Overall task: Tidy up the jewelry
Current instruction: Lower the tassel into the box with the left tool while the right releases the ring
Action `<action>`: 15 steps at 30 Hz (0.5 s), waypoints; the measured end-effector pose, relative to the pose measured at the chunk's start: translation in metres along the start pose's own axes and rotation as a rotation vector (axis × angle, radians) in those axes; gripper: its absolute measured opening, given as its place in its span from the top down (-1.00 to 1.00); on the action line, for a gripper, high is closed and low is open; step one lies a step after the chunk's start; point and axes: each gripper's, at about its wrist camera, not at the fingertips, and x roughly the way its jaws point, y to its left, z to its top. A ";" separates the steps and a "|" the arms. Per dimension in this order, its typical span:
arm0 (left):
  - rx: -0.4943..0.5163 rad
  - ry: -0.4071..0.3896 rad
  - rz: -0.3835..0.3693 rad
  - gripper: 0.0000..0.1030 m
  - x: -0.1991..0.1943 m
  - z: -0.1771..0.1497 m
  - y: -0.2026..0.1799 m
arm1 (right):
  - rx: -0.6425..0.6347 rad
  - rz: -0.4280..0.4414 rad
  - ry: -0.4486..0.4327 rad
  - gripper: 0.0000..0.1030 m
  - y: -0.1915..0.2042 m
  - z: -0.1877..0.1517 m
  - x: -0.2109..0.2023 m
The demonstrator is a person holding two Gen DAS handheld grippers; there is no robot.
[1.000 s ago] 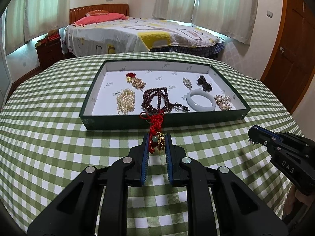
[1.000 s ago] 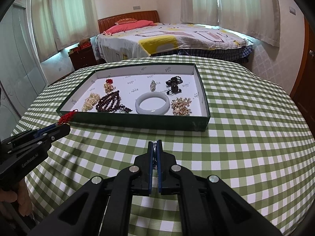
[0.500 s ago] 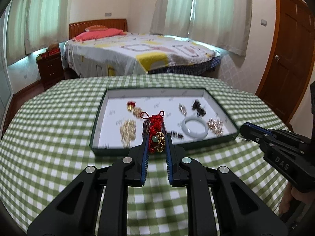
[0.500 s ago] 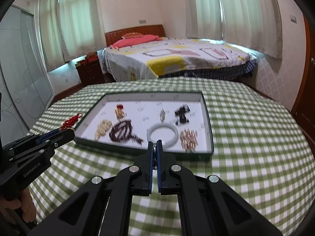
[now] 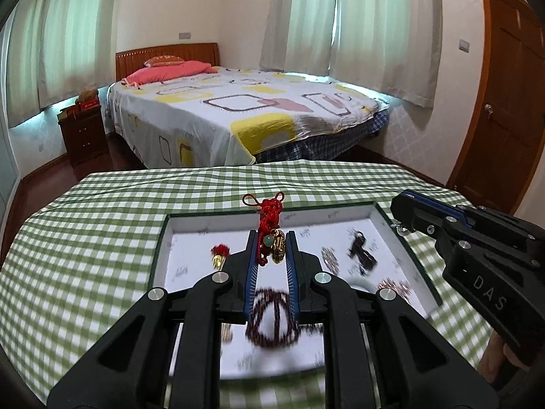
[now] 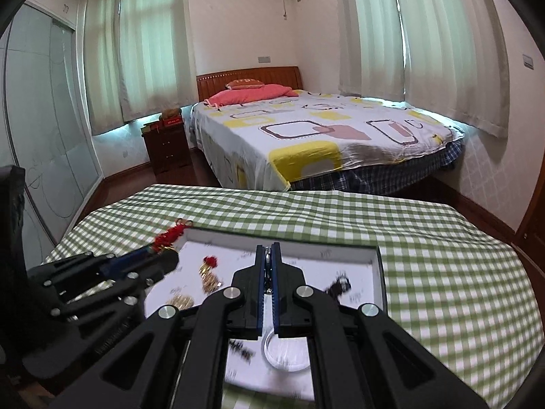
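The tray (image 5: 381,212) crowded the table's (image 5: 85,238) near half, its raised walls barring any low sideways approach; beads (image 5: 272,320), bangle (image 6: 286,351) and charms littered its floor. Beyond lay bare checked cloth. The right gripper (image 5: 396,209) flanked the tray's right wall.

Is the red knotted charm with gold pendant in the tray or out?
Out: the red knotted charm is clamped in the left gripper, held above the green tray.
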 end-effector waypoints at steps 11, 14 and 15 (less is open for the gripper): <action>0.000 0.187 0.033 0.70 0.104 0.004 0.001 | 0.036 -0.012 0.174 0.93 -0.028 -0.005 0.098; -0.024 0.259 0.034 0.70 0.125 0.002 0.004 | 0.046 -0.014 0.230 0.93 -0.034 -0.008 0.115; -0.025 0.270 0.038 0.70 0.129 0.003 0.005 | 0.049 -0.013 0.246 0.93 -0.035 -0.009 0.119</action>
